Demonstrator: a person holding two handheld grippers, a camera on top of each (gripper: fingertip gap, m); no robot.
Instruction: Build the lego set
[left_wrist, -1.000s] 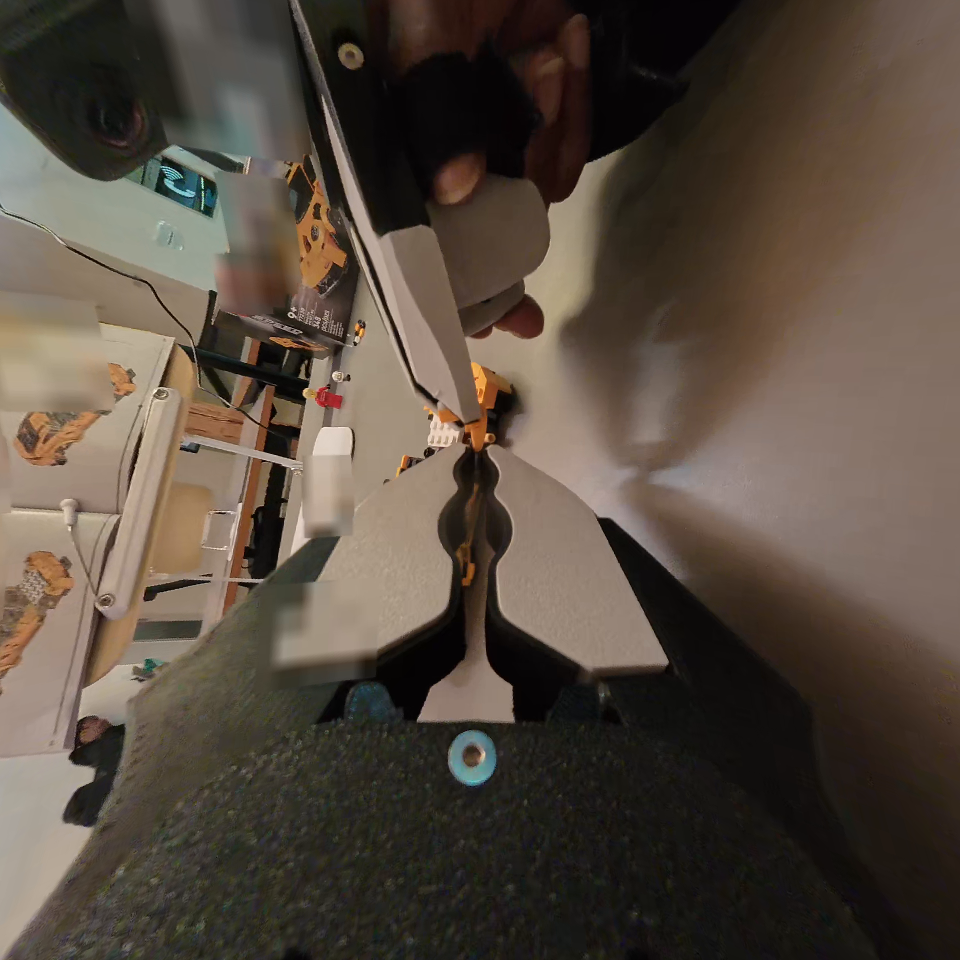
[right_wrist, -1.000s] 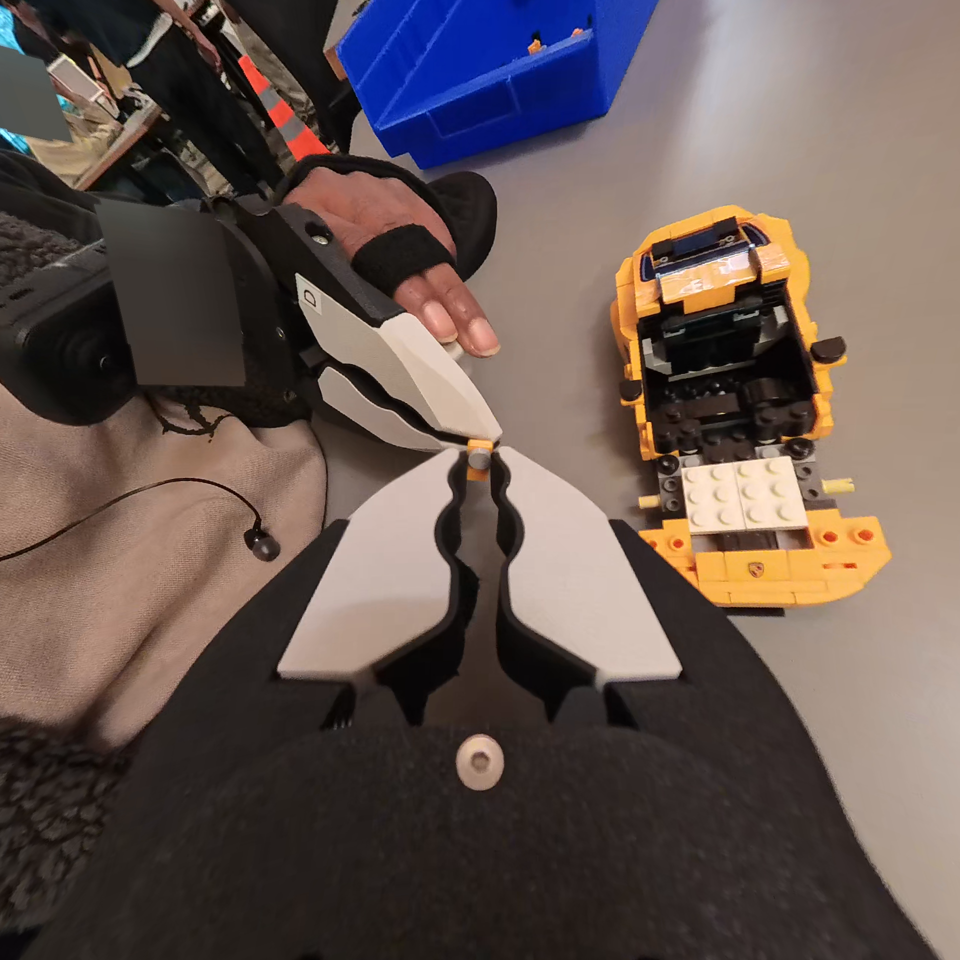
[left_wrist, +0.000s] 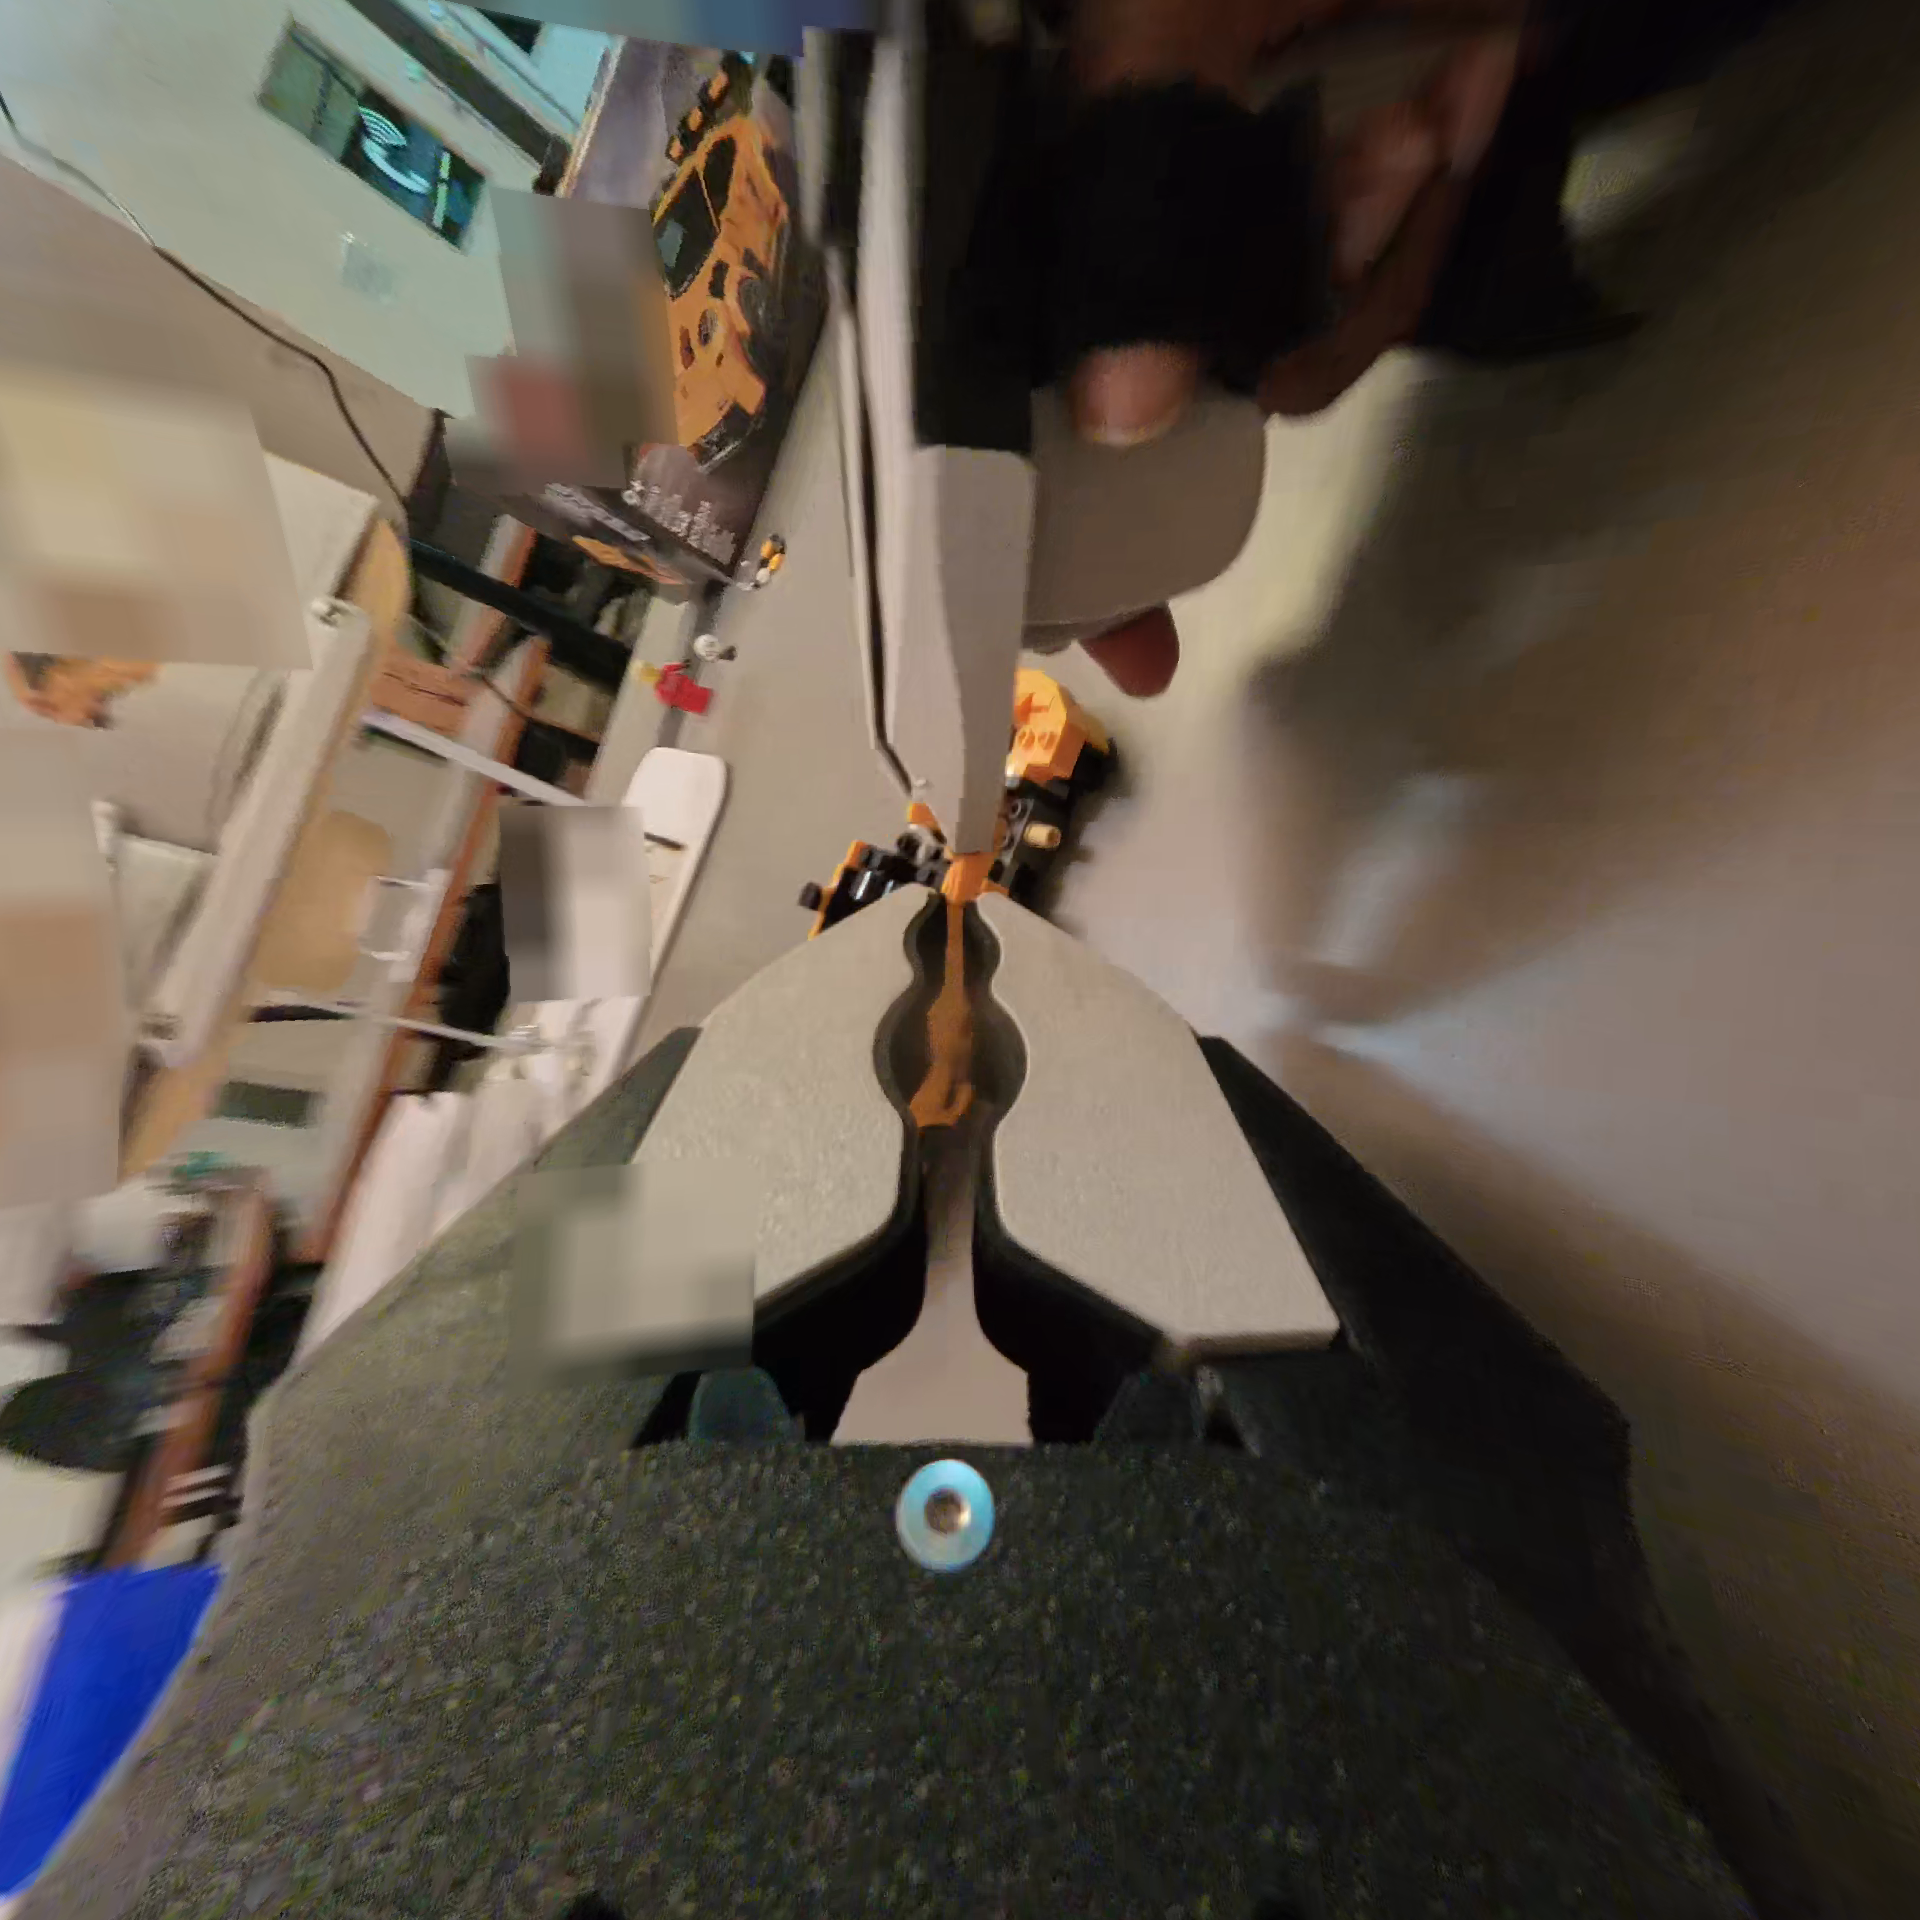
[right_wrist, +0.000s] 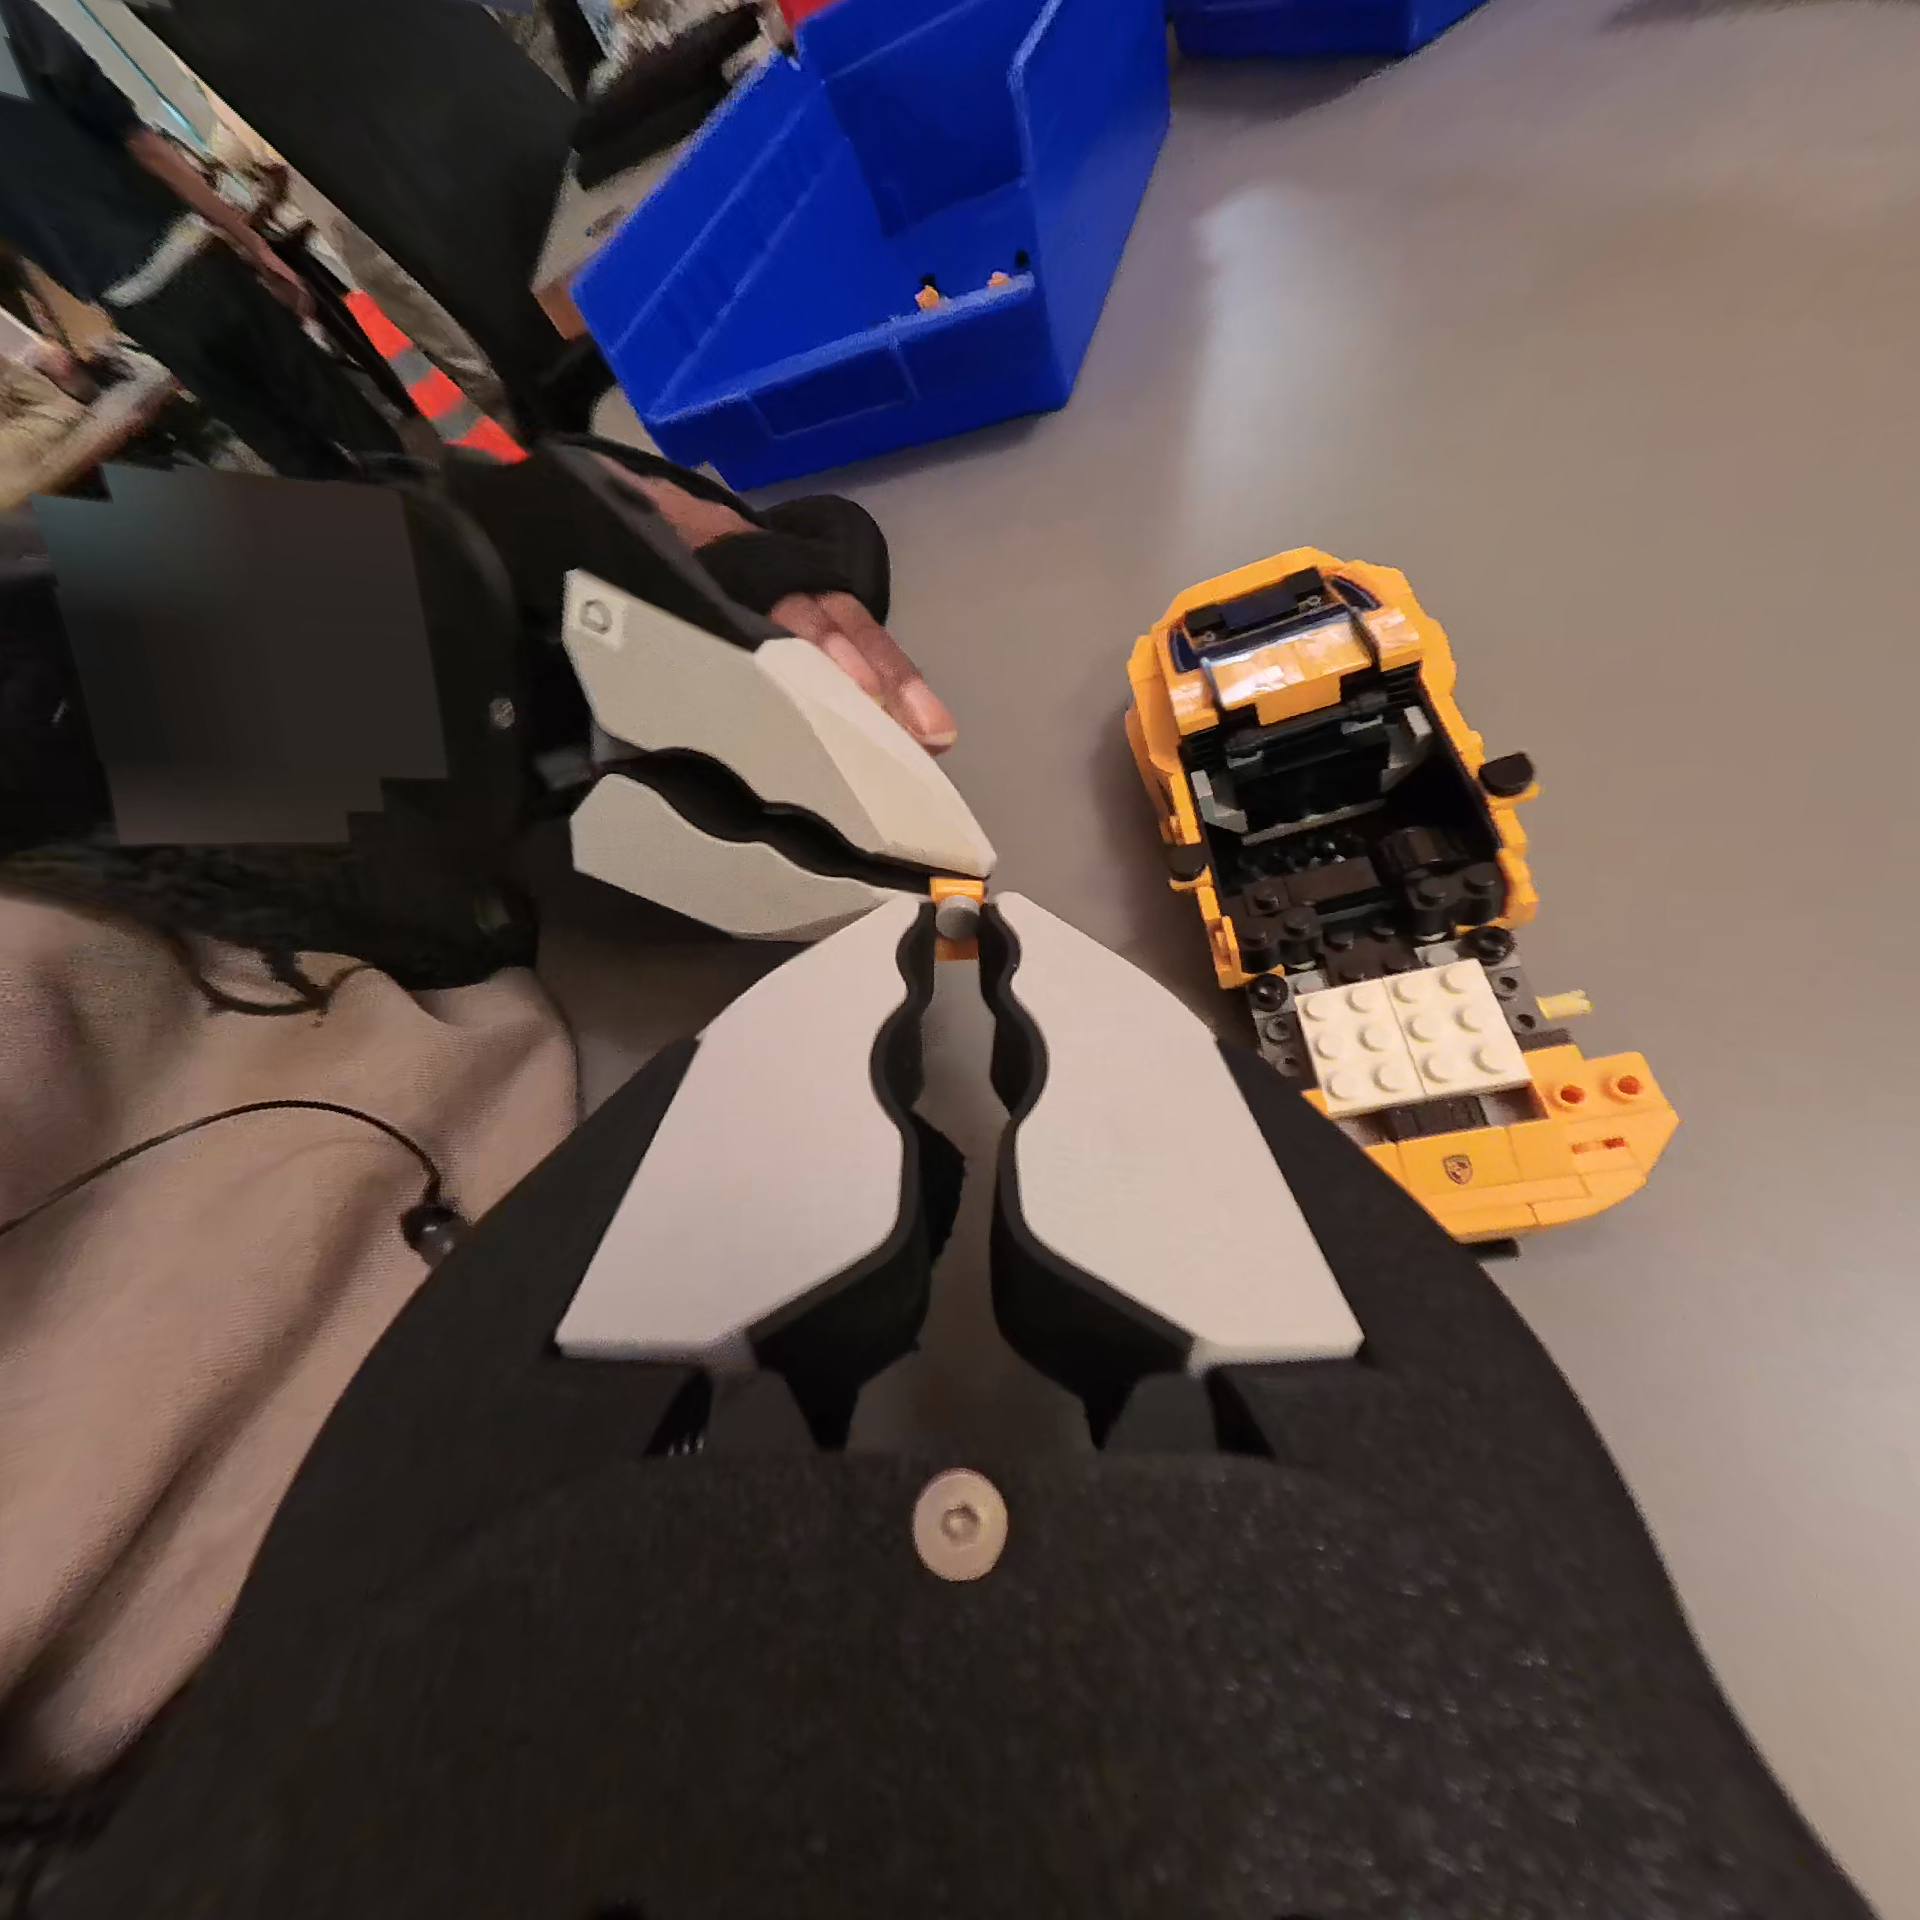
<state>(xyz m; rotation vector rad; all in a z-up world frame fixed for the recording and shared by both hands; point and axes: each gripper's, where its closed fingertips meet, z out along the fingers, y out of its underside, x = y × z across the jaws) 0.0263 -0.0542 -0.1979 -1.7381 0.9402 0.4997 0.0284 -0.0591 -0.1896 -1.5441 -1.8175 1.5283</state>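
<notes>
Lego pieces are split between the two grippers and the grey table (right_wrist: 1558, 364): a half-built orange and black brick car (right_wrist: 1382, 894), with its cabin open and two white studded plates across its front, lies on the table just right of the fingertips in the right wrist view, touched by neither gripper. Both grippers meet above the table near the edge closest to the person. The right gripper (right_wrist: 958, 914) has its pale grey fingers (right_wrist: 1122, 1122) drawn in almost to touching at the tips, where they pinch a small orange brick with a grey round pin (right_wrist: 956, 920). The left gripper (right_wrist: 951, 868), coming in from the left of that view, has its fingers pressed close together and its tips up against the same small piece. In the left wrist view, which is blurred, an orange part (left_wrist: 948, 1023) sits in the narrow gap between the left gripper's fingers, and the right gripper's fingertip meets it from above; whether this is one piece or two joined I cannot tell. A hand in a black fingerless glove (right_wrist: 831, 613) rests along the left gripper's upper finger. Behind the grippers, toward the far edge of the table, stands a blue plastic bin (right_wrist: 862, 270) with a few small pieces inside. A beige cloth (right_wrist: 229, 1195) lies at the lower left.
</notes>
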